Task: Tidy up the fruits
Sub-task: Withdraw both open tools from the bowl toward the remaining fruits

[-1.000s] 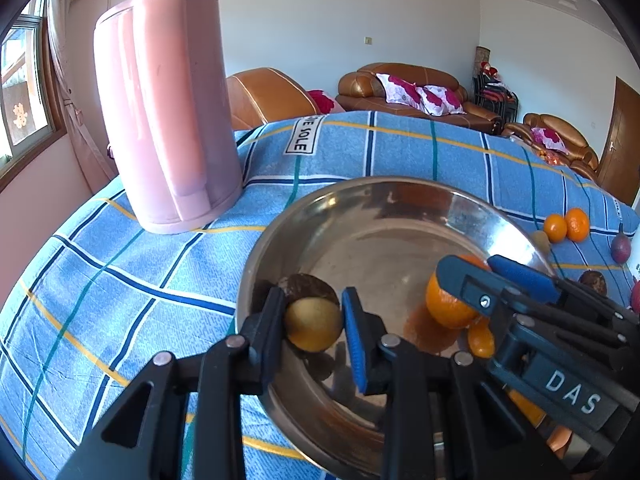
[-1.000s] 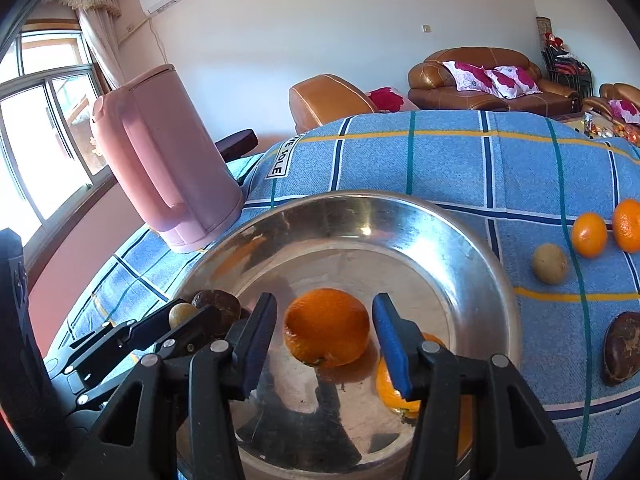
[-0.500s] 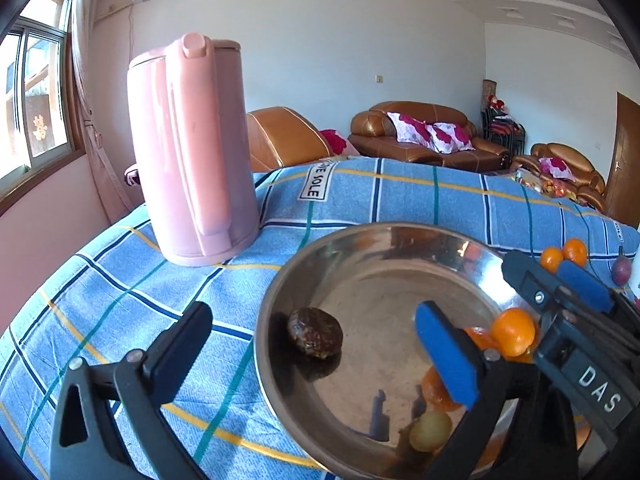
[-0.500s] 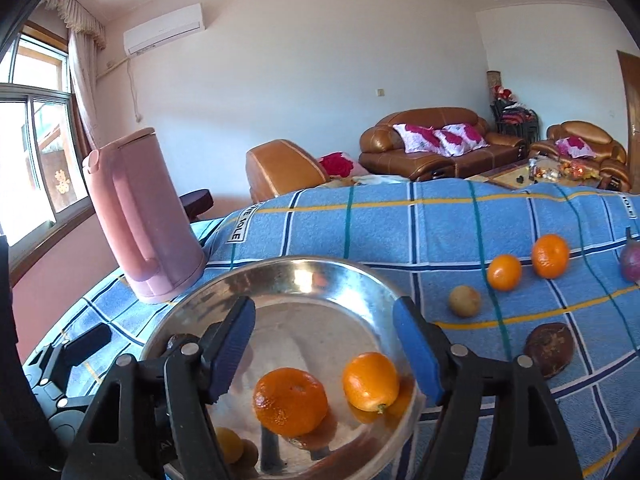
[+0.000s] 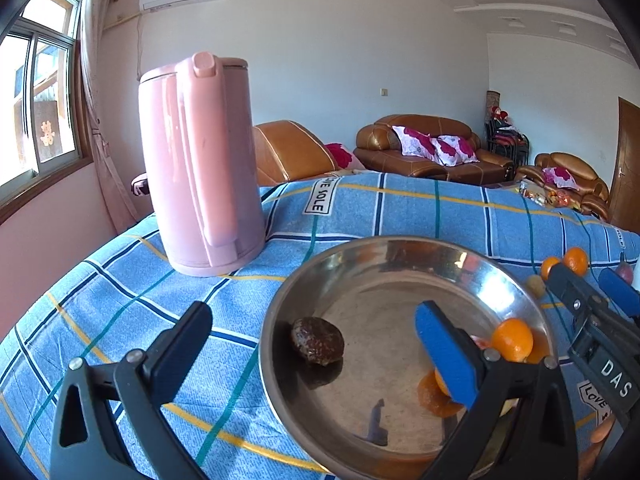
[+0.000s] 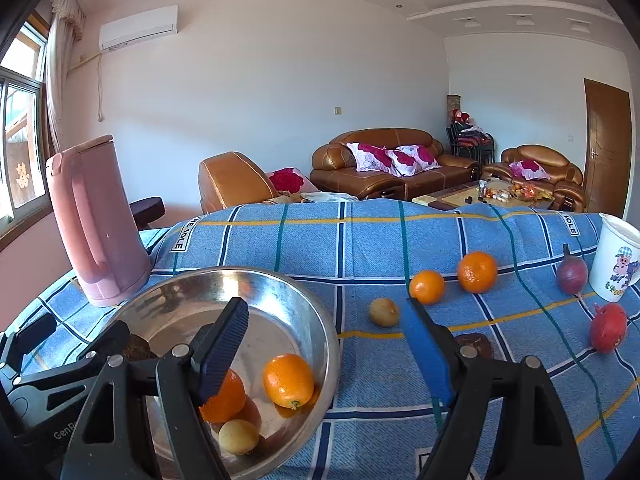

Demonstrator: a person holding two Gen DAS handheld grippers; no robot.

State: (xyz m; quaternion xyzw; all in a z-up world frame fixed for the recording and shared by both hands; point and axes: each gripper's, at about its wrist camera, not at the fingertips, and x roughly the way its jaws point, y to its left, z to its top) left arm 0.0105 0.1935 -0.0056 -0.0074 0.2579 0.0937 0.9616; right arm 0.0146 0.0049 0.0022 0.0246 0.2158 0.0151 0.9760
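A steel bowl (image 5: 280, 320) (image 6: 334, 336) sits on the blue checked cloth. It holds a brown fruit (image 5: 318, 340), two oranges (image 6: 288, 380) (image 6: 224, 398) and a small yellow fruit (image 6: 238, 436). My left gripper (image 5: 312, 346) stands wide open across the bowl's left rim, its pads clear of the brown fruit below. My right gripper (image 6: 324, 348) hovers over the bowl's right rim; its jaws are opening with nothing between them. Loose on the cloth lie two oranges (image 6: 427, 287) (image 6: 477, 272), a yellowish fruit (image 6: 384, 311), a brown fruit (image 6: 474, 346), a purple fruit (image 6: 572, 272) and a red fruit (image 6: 608, 326).
A tall pink kettle (image 5: 200, 168) (image 6: 96, 220) stands left of the bowl. A white printed cup (image 6: 616, 264) is at the far right by the purple fruit. Brown sofas and a low table lie beyond the cloth's far edge.
My left gripper opened and let the small yellow fruit drop into the bowl. My right gripper let go of the orange, opened wider, lifted and swung right toward the loose fruit.
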